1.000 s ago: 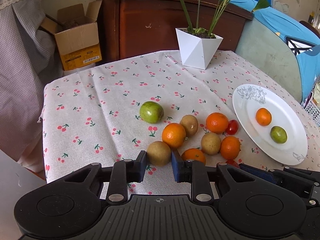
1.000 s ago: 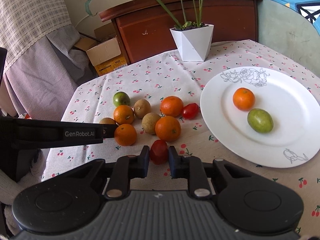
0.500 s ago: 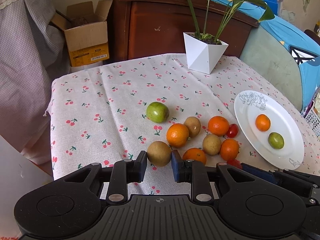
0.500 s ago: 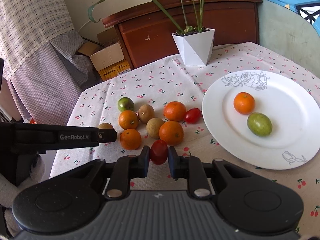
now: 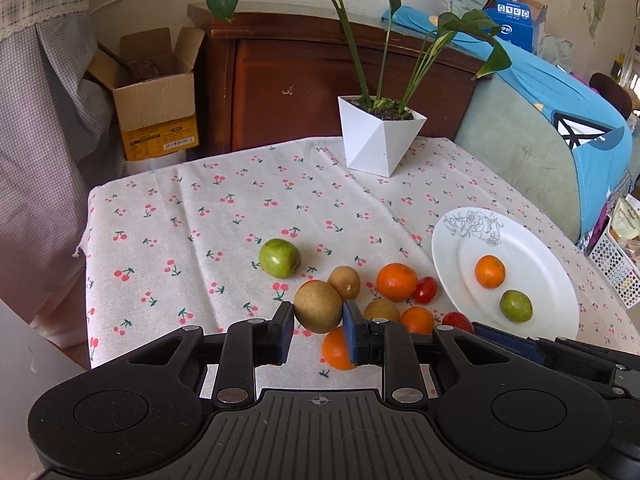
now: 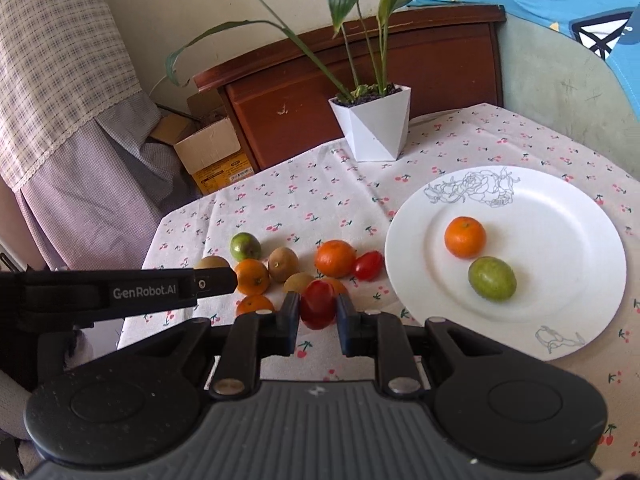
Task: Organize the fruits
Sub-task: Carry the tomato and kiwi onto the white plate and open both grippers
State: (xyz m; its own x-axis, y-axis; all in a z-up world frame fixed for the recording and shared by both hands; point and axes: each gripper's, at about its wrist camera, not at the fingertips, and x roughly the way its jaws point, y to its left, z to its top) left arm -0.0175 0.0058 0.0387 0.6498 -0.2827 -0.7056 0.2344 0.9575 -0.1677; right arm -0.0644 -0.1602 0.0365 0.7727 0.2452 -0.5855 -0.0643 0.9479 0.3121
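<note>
My left gripper (image 5: pixel 318 320) is shut on a brown kiwi (image 5: pixel 318 306) and holds it above the cloth. My right gripper (image 6: pixel 318 318) is shut on a red tomato (image 6: pixel 318 304), also lifted, left of the white plate (image 6: pixel 560 208). The plate holds an orange (image 6: pixel 465 237) and a green fruit (image 6: pixel 492 279). On the tablecloth lie several oranges (image 5: pixel 397 281), two brown kiwis (image 5: pixel 344 282), a red tomato (image 5: pixel 425 290) and a green fruit (image 5: pixel 279 258). The left gripper shows in the right wrist view (image 6: pixel 212 280), with its kiwi (image 6: pixel 211 262) just behind it.
A white geometric pot with a tall plant (image 5: pixel 380 136) stands at the table's far side. A wooden cabinet (image 5: pixel 304 76) and a cardboard box (image 5: pixel 156 108) are behind the table. A blue-covered sofa (image 5: pixel 560 112) is on the right.
Both grippers have risen with their fruit: the kiwi and the tomato have come up off the cloth. The views have pulled back and higher over the table.
</note>
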